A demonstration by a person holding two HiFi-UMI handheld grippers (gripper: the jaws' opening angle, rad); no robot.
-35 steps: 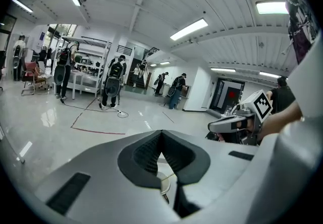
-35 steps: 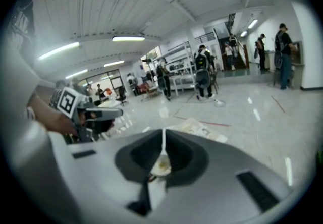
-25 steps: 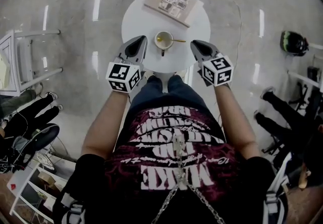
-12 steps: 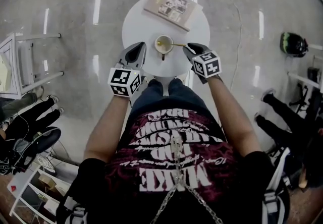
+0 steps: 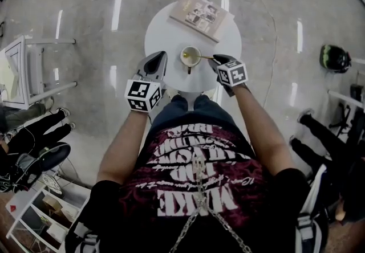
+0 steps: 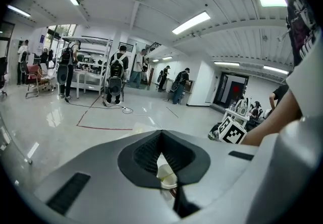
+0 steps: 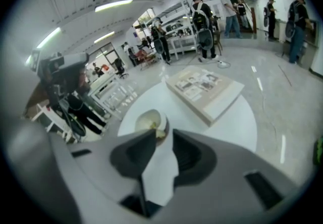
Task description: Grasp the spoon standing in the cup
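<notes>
The left gripper [image 5: 161, 54] is hovering over the near-left edge of a small round white table [image 5: 171, 29]. Its jaws are clenched, with the dark ribbed pads meeting at their tips and gripping nothing. Just to the right of those tips, a small pale ceramic cup [image 5: 191, 56] is sitting on the tabletop, and in the left gripper view it is peeking through the slot behind the closed tips. A thin gold-coloured metal spoon [image 5: 201, 56] is resting with its bowl inside the cup, and its handle is leaning out over the rim toward the right gripper [image 5: 214, 58]. That gripper is pointing at the cup from the right, its tips just beside the end of the handle. The right gripper view is showing its jaws released and standing a little apart, with bare white tabletop in the gap and the cup directly ahead of the tips. Nothing is being clamped, and whether the handle is lying between the jaws cannot be made out. Beyond the right gripper, on the far side of the table, a tan flat book with pictures on its cover [image 5: 201, 15] is lying apart from the cup. Well off to the right gripper's right, a dark rounded helmet [image 5: 333, 58] is sitting on the glossy floor.
</notes>
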